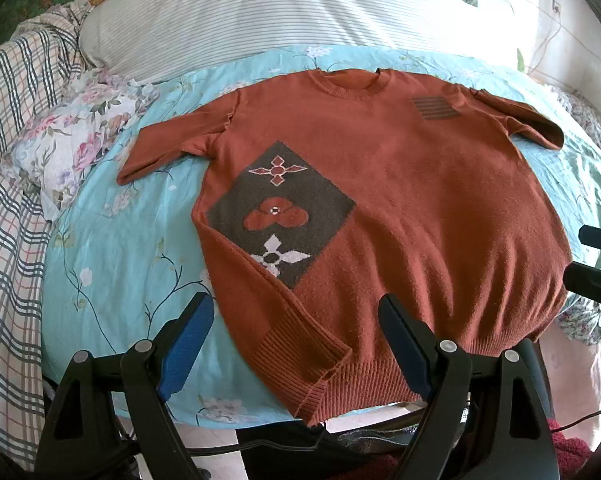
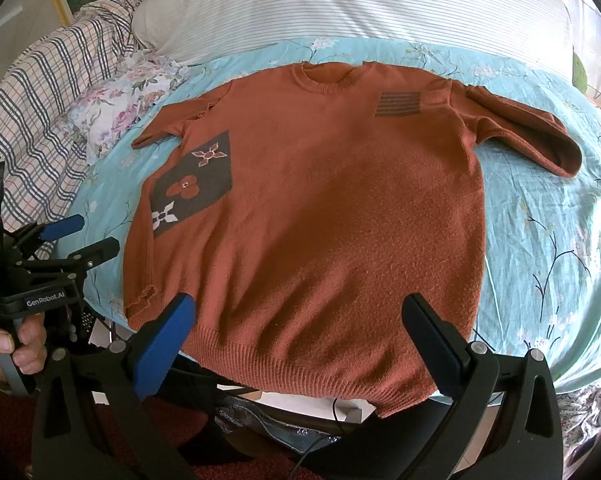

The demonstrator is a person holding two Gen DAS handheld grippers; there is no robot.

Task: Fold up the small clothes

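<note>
- A rust-orange sweater [image 1: 400,200] lies flat and face up on a light blue flowered bed sheet [image 1: 112,240], with its neck hole at the far side and its ribbed bottom edge at the near side
- The bottom edge hangs a little over the near side of the bed, so what is under it is hidden
- A dark patch with three flowers [image 1: 280,212] sits on the left part of the sweater's front, and a small block of dark stripes [image 1: 434,108] sits near the far right shoulder
- In the left wrist view the left side of the sweater is folded in at the bottom, with a ribbed corner lying on top
- The left gripper [image 1: 296,344] has its two fingers wide apart and holds nothing; it hangs just over the near left corner of the sweater
- The right gripper [image 2: 300,340] also has its fingers wide apart and holds nothing; it hangs over the near bottom edge
- A hand [image 2: 12,344] holds the left gripper's handle, but most of the hand is cut off at the picture's edge
- A big striped pillow [image 1: 280,16] lies behind the sweater, and its far right end is lost in bright light
- A flowered cloth bundle [image 1: 72,144] and a checked blanket [image 1: 12,200] lie to the left
- The floor under the bed edge is dark and hard to make out
</note>
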